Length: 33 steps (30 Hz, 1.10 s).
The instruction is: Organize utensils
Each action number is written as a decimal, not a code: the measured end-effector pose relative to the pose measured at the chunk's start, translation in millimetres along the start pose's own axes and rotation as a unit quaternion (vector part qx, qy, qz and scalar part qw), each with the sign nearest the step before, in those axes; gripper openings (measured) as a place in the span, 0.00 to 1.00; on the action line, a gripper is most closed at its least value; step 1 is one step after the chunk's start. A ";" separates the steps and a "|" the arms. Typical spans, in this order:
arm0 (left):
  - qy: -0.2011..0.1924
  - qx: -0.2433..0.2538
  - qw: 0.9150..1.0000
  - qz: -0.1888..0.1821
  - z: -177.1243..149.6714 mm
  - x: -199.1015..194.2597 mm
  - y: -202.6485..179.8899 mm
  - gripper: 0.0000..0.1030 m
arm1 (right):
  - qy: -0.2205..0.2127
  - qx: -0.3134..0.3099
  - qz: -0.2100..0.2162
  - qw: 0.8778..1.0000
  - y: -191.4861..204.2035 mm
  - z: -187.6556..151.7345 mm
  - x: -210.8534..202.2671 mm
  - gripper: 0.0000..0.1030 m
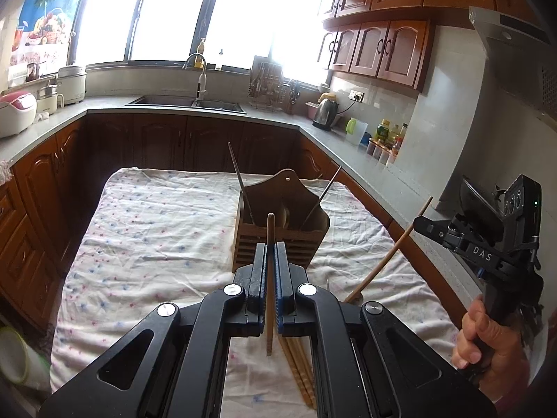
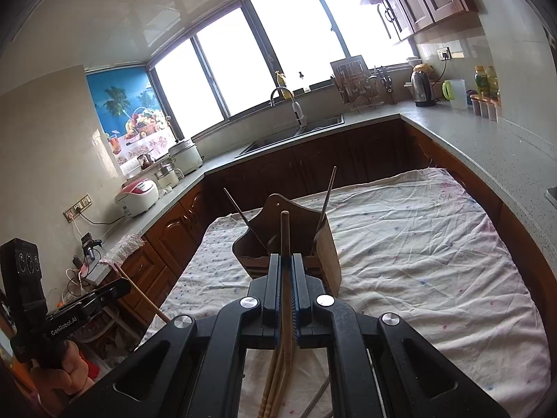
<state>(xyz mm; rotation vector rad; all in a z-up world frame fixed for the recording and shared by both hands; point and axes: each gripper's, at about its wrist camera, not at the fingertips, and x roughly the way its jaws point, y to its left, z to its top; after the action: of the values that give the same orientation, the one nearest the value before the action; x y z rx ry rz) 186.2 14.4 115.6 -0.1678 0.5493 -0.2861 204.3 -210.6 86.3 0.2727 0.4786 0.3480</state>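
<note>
- Left gripper (image 1: 271, 271) pinches one wooden chopstick (image 1: 270, 230); right gripper (image 2: 286, 278) pinches another chopstick (image 2: 284, 233).
- Both chopsticks look light, stiff and smooth; a mid-shaft hold likely limits swinging.
- Wooden holder (image 1: 278, 223) stands ahead on the tabletop (image 1: 156, 226).

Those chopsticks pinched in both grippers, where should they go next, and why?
Probably forward and over the wooden holder, then down into it. Each gripper, left and right, is shut on one chopstick, the holder stands just ahead on the cloth, and two thin utensils already lean inside it.
</note>
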 end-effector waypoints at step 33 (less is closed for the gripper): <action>-0.118 0.020 0.993 0.004 130.3 32.1 3.3 0.02 | -0.081 -0.025 -0.004 0.996 3.5 111.5 33.0 0.05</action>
<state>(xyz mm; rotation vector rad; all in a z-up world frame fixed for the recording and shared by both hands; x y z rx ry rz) 282.8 18.0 208.7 -0.1591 0.3101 -0.2655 285.5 -214.0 169.4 0.2480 0.3103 0.3266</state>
